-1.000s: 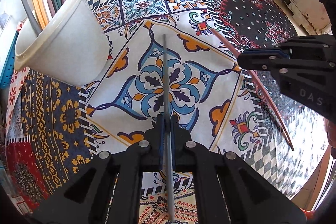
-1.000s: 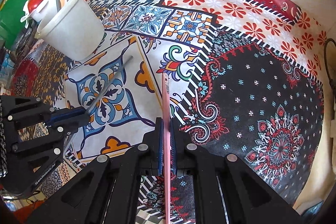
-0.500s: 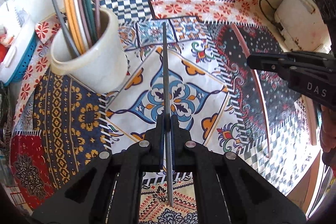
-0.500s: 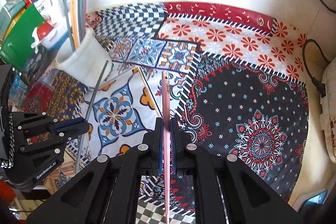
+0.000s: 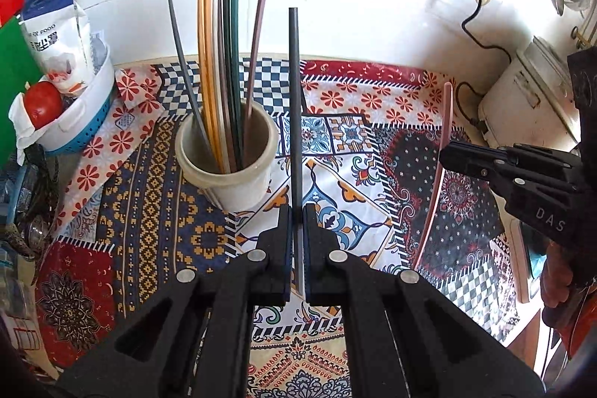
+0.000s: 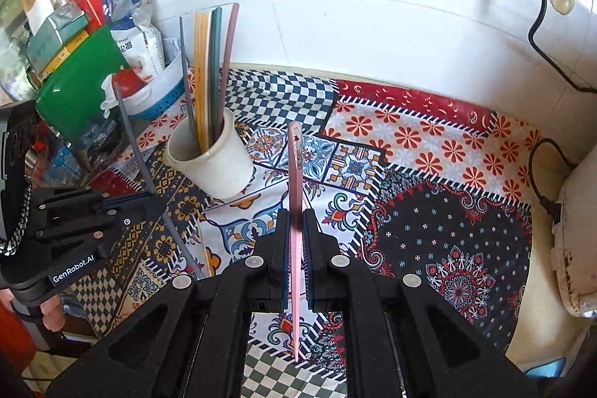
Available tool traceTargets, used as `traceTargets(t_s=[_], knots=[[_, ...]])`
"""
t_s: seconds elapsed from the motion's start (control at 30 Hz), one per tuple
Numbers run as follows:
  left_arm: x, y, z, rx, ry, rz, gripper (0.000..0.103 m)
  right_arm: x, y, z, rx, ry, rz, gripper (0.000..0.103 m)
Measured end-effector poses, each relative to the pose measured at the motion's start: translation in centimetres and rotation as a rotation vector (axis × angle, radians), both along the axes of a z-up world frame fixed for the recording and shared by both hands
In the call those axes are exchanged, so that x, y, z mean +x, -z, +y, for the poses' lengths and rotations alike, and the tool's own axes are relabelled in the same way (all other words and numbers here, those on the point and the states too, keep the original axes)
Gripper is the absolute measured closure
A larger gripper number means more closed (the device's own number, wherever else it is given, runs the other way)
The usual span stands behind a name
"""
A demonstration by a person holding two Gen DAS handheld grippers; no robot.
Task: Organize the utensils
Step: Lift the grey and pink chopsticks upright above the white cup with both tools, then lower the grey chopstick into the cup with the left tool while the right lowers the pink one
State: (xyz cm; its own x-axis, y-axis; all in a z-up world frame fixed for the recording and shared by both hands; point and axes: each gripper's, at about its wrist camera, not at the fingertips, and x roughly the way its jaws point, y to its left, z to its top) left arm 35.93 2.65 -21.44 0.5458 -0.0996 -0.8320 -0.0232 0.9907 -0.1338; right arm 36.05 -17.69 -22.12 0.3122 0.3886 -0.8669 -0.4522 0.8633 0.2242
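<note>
My left gripper (image 5: 296,211) is shut on a dark grey chopstick (image 5: 294,99) that sticks forward, raised above the patterned cloth. My right gripper (image 6: 294,215) is shut on a pink chopstick (image 6: 294,174), also held off the cloth. A cream cup (image 5: 227,159) holding several coloured chopsticks (image 5: 220,62) stands left of and beyond the grey chopstick. In the right wrist view the cup (image 6: 212,163) is at left, with the left gripper (image 6: 149,202) and its grey chopstick (image 6: 138,152) in front of it. The right gripper (image 5: 446,159) with the pink chopstick (image 5: 446,122) shows at right in the left wrist view.
A white and blue basket (image 5: 74,122) with a food bag and a red item sits far left by a green board (image 6: 74,88). A white appliance (image 5: 530,92) with a black cable stands at the right by the tiled wall (image 5: 335,6).
Both grippers have risen with their chopsticks, so the cloth looks farther away. The cup has come fully into view, and the wall behind it now shows.
</note>
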Motion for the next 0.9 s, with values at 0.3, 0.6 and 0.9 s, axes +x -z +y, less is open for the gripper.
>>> traceTargets(t_s=[0.3,0.6,0.9], knots=[[-0.5,-4.1,1.9,-0.032,-0.037,-0.108,0.100,0.5,-3.3,2.0,0.037,-0.034,-0.077,0.101],[-0.1,-8.3,4.9,-0.021,-0.092,-0.219,0.100,2.8,-5.3,4.1,0.046,-0.046,-0.137,0.103],[2.4,-9.0,8.5,-0.026,-0.167,-0.256,0.100,6.3,0.8,4.5,-0.026,-0.007,0.029,0.098]])
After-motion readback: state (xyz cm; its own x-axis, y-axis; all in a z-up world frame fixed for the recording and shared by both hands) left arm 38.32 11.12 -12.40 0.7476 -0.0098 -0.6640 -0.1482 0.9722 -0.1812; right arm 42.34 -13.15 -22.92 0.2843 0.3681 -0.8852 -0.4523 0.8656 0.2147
